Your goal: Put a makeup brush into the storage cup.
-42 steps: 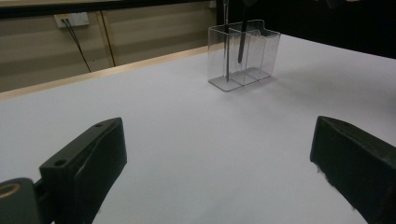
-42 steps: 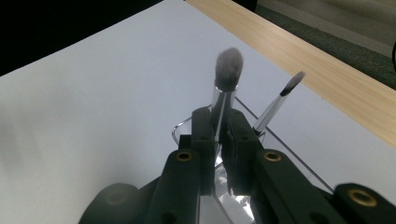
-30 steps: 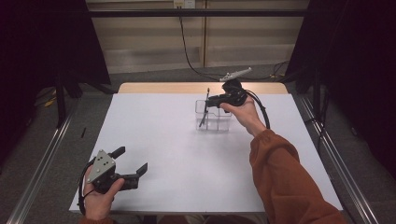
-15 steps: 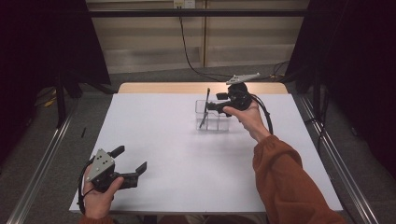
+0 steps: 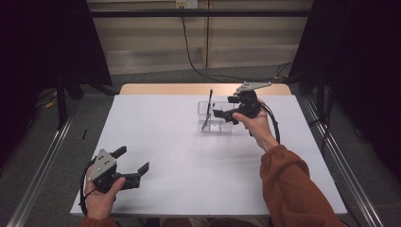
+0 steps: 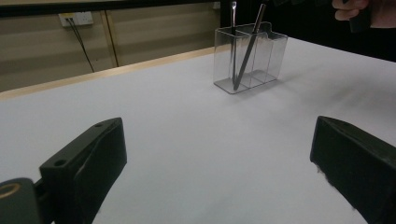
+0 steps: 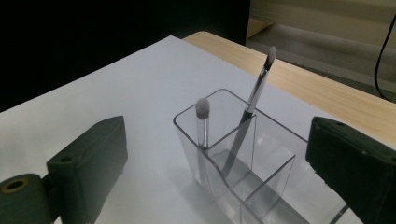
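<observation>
Now your right gripper (image 5: 223,115) hangs just beside the organizer (image 5: 215,117), which stands toward the far edge of the surface (image 5: 189,156), a little right of its middle. Its jaws have just been opening and stand wide apart with nothing between them, which reads as a release: the slanted brush (image 7: 252,121) leans on a divider in a middle compartment, bristles up, because nothing grips it. A second brush (image 7: 201,122) stands nearly upright in the end compartment, held by that narrow corner. Both sit handle-down so the tips stay clean and easy to pick.

Your left gripper (image 5: 133,163) rests near the near left corner of the surface, well apart from the organizer, jaws spread and empty. It seems parked there to stay out of the working hand's way.
</observation>
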Action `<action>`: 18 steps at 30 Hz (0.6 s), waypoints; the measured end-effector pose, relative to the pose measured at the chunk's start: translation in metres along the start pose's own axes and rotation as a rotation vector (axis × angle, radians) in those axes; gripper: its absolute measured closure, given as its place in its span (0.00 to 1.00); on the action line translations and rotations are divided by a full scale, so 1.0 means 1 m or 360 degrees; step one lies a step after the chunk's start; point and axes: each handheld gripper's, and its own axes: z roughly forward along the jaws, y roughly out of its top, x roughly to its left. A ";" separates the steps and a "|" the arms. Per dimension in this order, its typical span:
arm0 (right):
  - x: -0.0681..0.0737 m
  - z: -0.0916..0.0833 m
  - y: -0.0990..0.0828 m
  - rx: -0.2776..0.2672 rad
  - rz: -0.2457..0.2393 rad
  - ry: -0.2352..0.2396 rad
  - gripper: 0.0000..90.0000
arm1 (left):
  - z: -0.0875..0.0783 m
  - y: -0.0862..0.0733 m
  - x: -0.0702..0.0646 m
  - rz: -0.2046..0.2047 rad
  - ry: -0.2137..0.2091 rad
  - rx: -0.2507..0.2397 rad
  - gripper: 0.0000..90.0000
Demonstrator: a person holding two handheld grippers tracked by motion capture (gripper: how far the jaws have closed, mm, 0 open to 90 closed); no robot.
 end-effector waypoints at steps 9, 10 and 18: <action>0.004 -0.007 -0.005 -0.0032 0.0006 0.0016 0.03 | -0.003 0.000 -0.001 0.0002 -0.0004 -0.0009 0.04; 0.004 -0.008 -0.005 -0.0037 0.0008 0.0011 0.03 | -0.003 0.000 -0.001 0.0001 -0.0001 -0.0010 0.04; 0.004 -0.017 -0.014 -0.0060 0.0014 0.0022 0.03 | -0.005 0.000 -0.002 0.0002 0.0009 -0.0016 0.04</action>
